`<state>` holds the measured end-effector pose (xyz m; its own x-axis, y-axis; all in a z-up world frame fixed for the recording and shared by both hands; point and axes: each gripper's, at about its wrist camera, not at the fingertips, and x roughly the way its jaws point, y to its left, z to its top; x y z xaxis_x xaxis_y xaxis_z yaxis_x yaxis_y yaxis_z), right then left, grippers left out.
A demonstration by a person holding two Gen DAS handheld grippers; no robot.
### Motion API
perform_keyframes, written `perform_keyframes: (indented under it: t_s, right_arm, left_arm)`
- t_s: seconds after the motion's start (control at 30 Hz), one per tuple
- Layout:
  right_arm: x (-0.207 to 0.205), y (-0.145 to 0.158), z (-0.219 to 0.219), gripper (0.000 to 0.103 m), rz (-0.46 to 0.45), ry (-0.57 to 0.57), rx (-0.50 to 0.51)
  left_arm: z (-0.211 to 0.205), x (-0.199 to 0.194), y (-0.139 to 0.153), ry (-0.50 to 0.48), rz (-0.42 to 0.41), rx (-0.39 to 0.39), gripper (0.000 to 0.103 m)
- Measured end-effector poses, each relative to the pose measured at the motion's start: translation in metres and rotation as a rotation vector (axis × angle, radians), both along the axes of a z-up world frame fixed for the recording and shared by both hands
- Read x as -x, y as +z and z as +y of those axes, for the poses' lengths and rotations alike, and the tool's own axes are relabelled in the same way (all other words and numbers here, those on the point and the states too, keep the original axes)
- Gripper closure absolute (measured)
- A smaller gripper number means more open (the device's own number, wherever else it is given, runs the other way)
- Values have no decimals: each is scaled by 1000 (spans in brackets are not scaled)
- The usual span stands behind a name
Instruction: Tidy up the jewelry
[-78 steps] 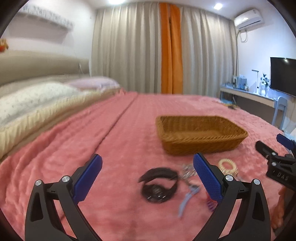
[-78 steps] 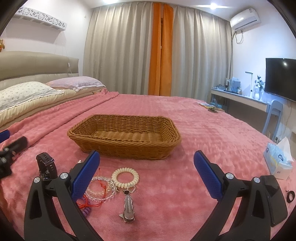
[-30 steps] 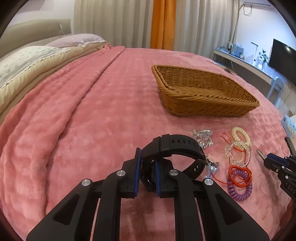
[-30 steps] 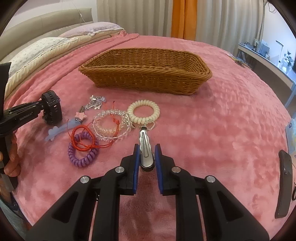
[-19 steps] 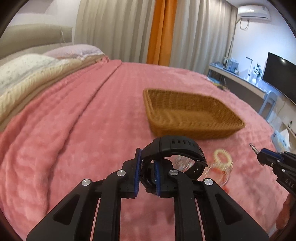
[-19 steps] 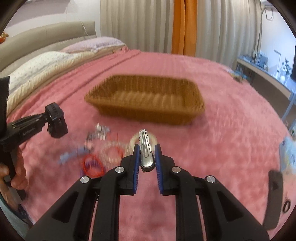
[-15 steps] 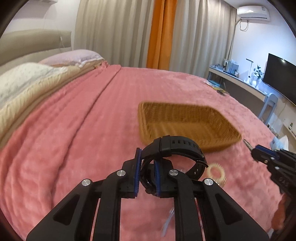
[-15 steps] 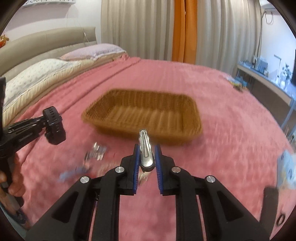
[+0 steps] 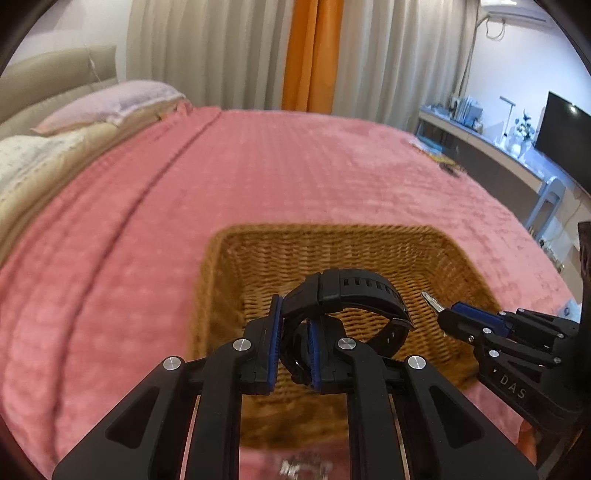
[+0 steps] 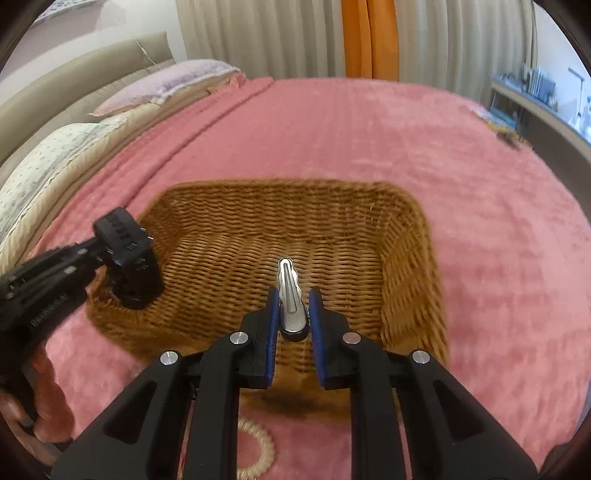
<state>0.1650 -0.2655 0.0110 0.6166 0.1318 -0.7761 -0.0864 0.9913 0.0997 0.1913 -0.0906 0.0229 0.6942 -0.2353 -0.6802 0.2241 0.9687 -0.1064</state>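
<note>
Right wrist view: right tool point(image 10: 293, 317) pinching one hair clip point(image 10: 290, 295), left tool point(image 9: 293, 343) one watch point(image 9: 354, 299), over one basket point(image 10: 410, 236).

1. A home bedroom: a bed point(image 9: 295, 177) under a pink blanket fills most of both views.
2. Pillows point(image 10: 66, 147) and a padded beige headboard point(image 9: 55, 81) lie at the bed's left.
3. Beyond the bed hang floor-length pale curtains point(image 9: 221, 51) with an orange strip.
4. Right of the bed stand a desk point(image 9: 491, 147), a dark television point(image 9: 565, 122) and a wall air conditioner point(image 9: 517, 11).
</note>
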Motion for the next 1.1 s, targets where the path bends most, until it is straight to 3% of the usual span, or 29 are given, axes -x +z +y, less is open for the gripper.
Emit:
perform_keyframes:
  t_s: [0.2, 0.4, 0.47, 0.5, 0.57, 0.63, 0.67, 0.77, 0.93, 1.1]
  right_arm:
    - [-15, -23, -5, 89, 56, -9, -10]
    - [-14, -25, -10, 87, 67, -16, -34]
    - [-9, -21, -13, 76, 55, -21, -40]
    - [-6, -18, -14, 72, 47, -18, -45]
    - [2, -10, -13, 49, 21, -20, -36]
    - [12, -2, -13, 48, -8, -18, -40]
    - [18, 3, -13, 48, -15, -15, -44]
    - [36, 12, -13, 47, -31, -14, -52]
    - [68, 27, -12, 47, -57, -9, -65]
    - [105, 44, -5, 47, -109, 3, -64]
  left_arm:
    - [-8, -17, -25, -3, 64, -24, 92]
    - [-5, -16, -25, -21, 81, -18, 85]
    - [-3, -12, -22, -21, 81, -3, 70]
    - [-2, -10, -21, -17, 82, -6, 68]
    - [0, -5, -19, -24, 92, 0, 65]
    - [3, 4, -15, -29, 87, 6, 60]
    - [4, 9, -14, -27, 84, -3, 50]
    - [7, 23, -5, -34, 61, -5, 33]
    - [11, 41, 13, -57, 41, -37, 32]
    - [29, 82, 32, -86, -21, 53, 32]
